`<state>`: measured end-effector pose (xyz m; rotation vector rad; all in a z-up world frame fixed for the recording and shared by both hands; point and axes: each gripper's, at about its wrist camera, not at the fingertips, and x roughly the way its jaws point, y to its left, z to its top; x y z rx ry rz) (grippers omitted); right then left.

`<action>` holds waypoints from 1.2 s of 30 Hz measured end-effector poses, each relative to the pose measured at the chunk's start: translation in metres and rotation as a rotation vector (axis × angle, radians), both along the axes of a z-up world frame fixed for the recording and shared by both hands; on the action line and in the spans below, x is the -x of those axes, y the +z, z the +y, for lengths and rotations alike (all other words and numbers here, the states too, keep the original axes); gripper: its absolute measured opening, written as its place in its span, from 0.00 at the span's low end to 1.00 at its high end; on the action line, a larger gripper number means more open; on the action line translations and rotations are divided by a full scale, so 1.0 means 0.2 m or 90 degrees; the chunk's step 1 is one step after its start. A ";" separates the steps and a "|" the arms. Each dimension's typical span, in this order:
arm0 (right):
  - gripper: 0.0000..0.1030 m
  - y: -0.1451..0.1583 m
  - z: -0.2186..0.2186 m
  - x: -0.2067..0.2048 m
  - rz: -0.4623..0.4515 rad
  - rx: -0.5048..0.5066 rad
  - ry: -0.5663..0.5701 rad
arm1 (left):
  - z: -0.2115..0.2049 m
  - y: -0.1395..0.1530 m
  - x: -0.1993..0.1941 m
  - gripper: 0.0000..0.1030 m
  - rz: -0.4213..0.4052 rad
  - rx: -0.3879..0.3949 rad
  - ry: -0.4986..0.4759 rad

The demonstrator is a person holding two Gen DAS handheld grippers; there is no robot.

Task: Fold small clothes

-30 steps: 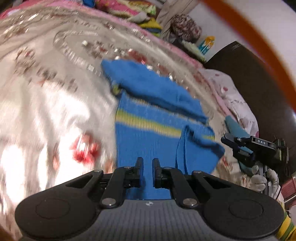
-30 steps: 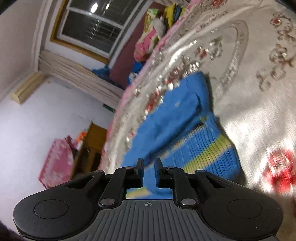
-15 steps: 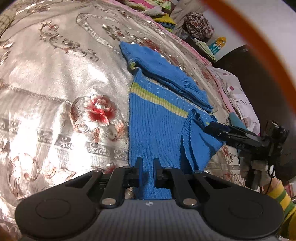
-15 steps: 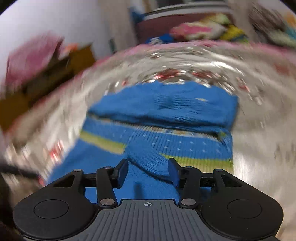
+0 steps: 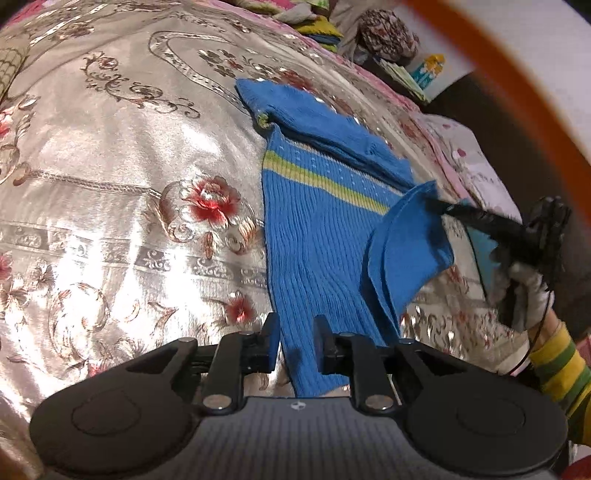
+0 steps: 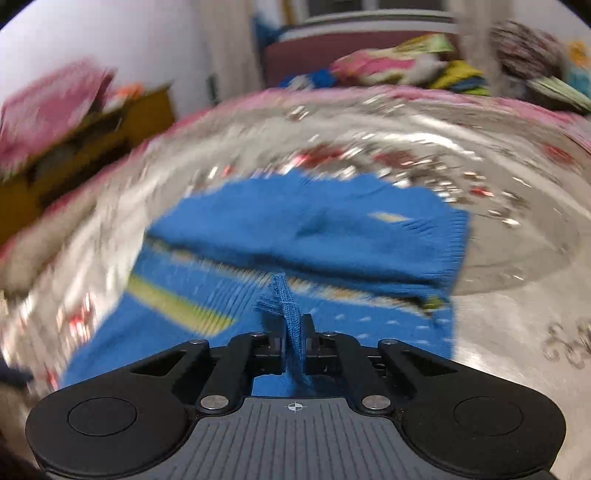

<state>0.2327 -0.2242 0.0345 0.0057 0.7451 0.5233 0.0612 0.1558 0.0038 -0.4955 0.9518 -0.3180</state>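
Note:
A small blue knit sweater (image 5: 317, 229) with a yellow-green stripe lies on a shiny silver floral bedspread (image 5: 110, 177). Its top part is folded over. My left gripper (image 5: 295, 341) is open, its fingers either side of the sweater's near hem. My right gripper (image 6: 293, 341) is shut on a fold of the blue sweater (image 6: 290, 314) and holds it up. In the left wrist view the right gripper (image 5: 454, 210) lifts the sweater's right flap off the bed.
Piles of colourful clothes (image 5: 314, 22) lie at the far edge of the bed. A dark headboard (image 5: 517, 155) stands to the right. A yellow cabinet (image 6: 92, 129) with pink fabric stands beside the bed in the right wrist view.
My right gripper closed on the sweater's right flap and lifted it. My left gripper opened slightly around the near hem and moved a little closer.

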 end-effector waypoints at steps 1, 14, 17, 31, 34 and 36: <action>0.05 0.02 -0.06 0.02 0.001 -0.027 -0.023 | -0.01 0.00 0.00 0.23 0.004 0.000 -0.007; 0.05 0.06 -0.40 0.19 -0.002 -0.157 -0.143 | -0.09 -0.11 -0.05 0.33 0.051 0.037 0.013; 0.05 0.09 -0.46 0.22 -0.014 -0.185 -0.153 | -0.10 -0.09 -0.03 0.40 0.038 0.002 0.037; 0.05 0.08 -0.62 0.34 -0.023 -0.261 -0.188 | -0.22 -0.09 -0.05 0.52 0.036 -0.015 0.068; 0.05 0.04 -0.65 0.34 -0.017 -0.278 -0.196 | -0.24 -0.09 -0.06 0.26 0.047 -0.020 0.073; 0.05 0.02 -0.66 0.35 -0.013 -0.286 -0.200 | -0.24 -0.10 -0.08 0.15 0.058 0.004 0.076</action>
